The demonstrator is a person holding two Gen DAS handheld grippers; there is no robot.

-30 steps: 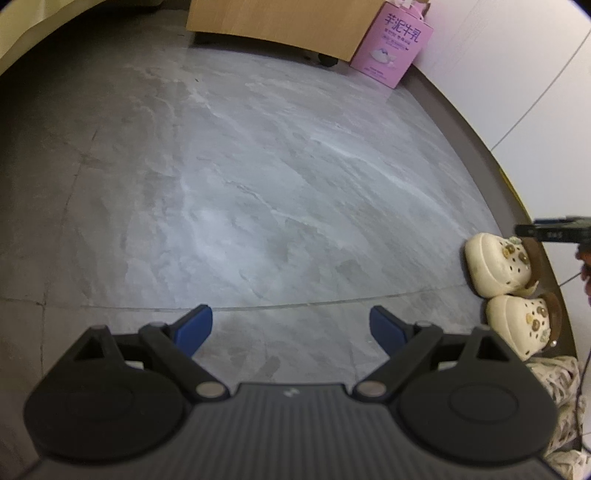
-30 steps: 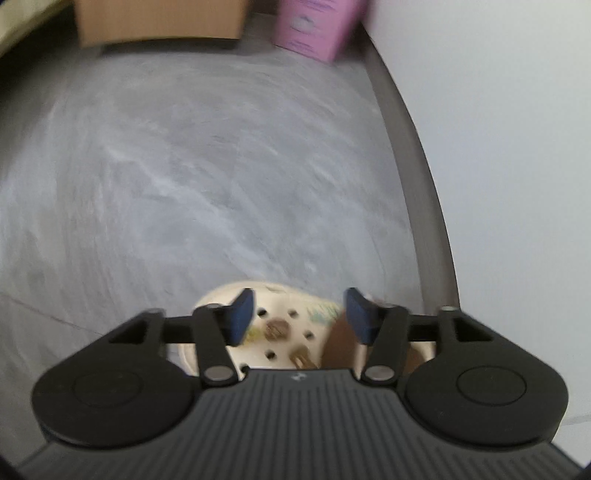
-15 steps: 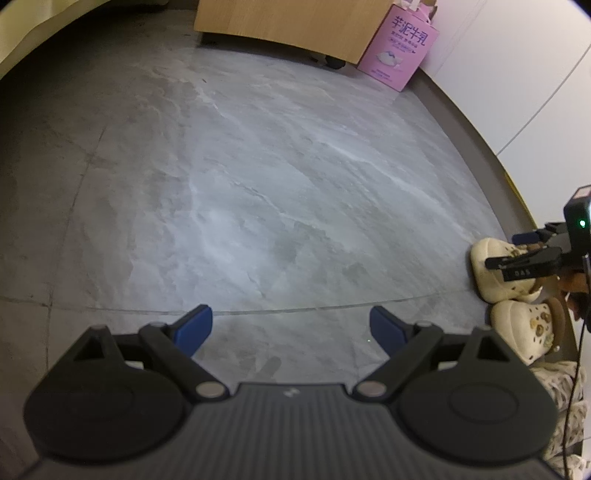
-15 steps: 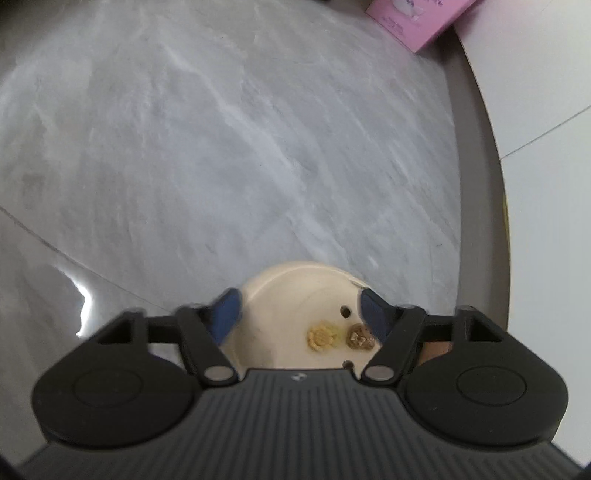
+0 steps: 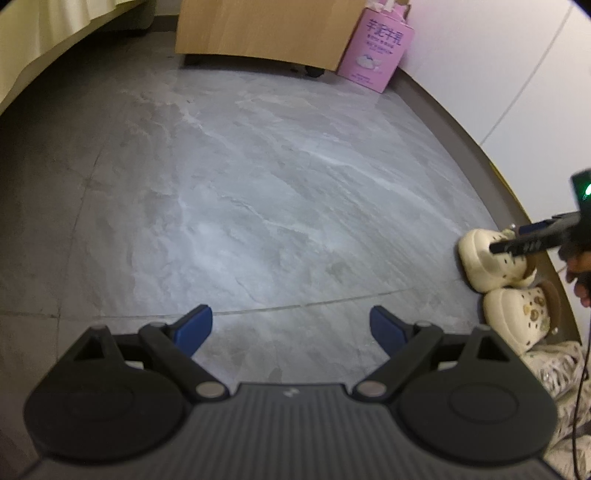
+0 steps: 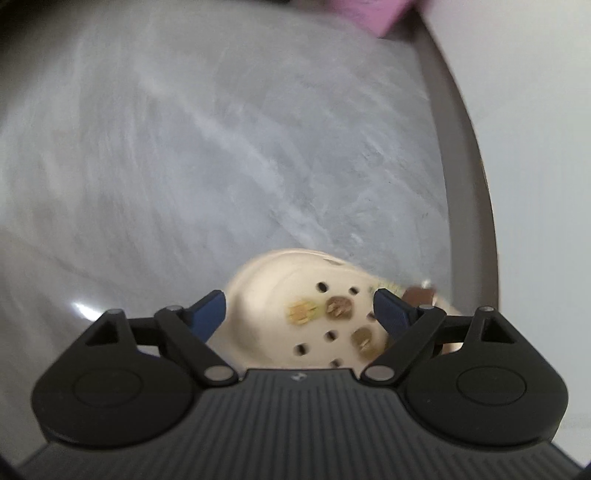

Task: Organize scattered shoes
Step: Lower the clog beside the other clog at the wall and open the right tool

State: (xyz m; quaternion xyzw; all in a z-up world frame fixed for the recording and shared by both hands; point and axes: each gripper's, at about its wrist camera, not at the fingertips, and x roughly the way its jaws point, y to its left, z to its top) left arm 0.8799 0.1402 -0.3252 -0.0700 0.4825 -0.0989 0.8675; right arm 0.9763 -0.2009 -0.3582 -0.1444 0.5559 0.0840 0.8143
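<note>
Two cream clogs with small charms stand side by side against the dark baseboard at the right: the farther clog (image 5: 480, 264) and the nearer clog (image 5: 517, 325). My right gripper (image 5: 511, 240) hovers just over the farther clog, held by a hand (image 5: 580, 273). In the right wrist view that clog (image 6: 295, 291) lies below and between the wide-apart blue fingertips; the right gripper (image 6: 299, 310) is open. My left gripper (image 5: 290, 326) is open over bare grey floor, well left of the clogs, holding nothing.
A white wall and dark baseboard (image 5: 476, 144) run along the right. A pink carton (image 5: 376, 48) and a wooden cabinet (image 5: 258, 29) stand at the far end. Patterned white fabric (image 5: 557, 373) lies beside the nearer clog. Grey stone floor (image 5: 277, 192) stretches left.
The right gripper's jaws have spread wider and it has shifted over the farther clog's toe. The left gripper's view has tilted up slightly; its jaws stay as they were.
</note>
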